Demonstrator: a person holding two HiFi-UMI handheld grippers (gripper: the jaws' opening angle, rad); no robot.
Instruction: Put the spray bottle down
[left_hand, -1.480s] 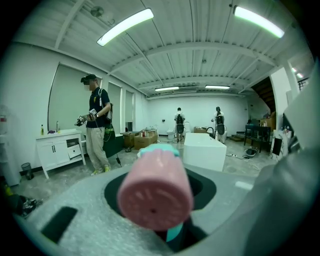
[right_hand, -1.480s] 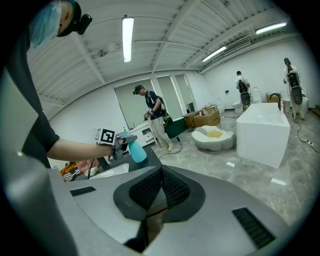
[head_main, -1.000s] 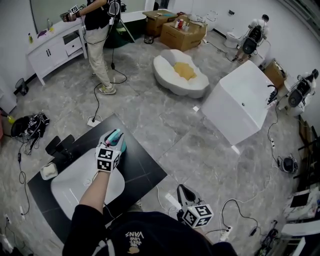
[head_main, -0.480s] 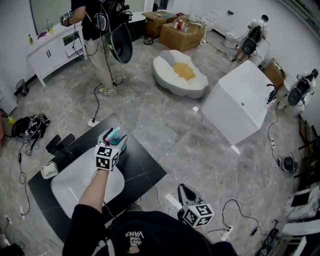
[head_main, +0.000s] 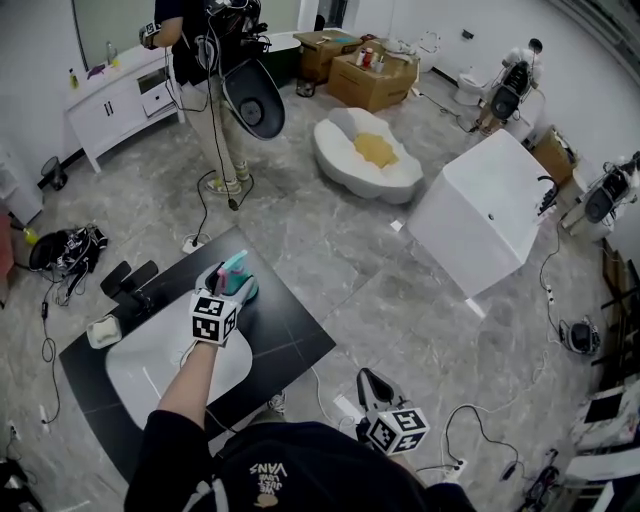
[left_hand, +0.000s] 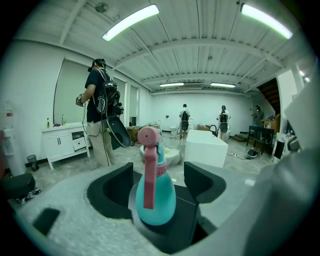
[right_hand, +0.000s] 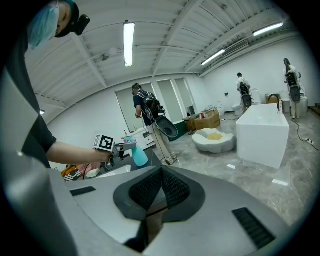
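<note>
Spray bottle stands free on the counter between the jaws of the left tongs, which have just been parting wide. Right tongs are closed on nothing; the putting-down looks done.

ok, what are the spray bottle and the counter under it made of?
Spray bottle: probably plastic. The teal body is smooth with a soft sheen, and the pink trigger head looks moulded and matte.
Counter: a smooth black slab with thin seam lines. It could be stone or laminate; can't tell.

White bathtub right of centre. Cardboard boxes by far wall. White cabinet far left, person standing near.
</note>
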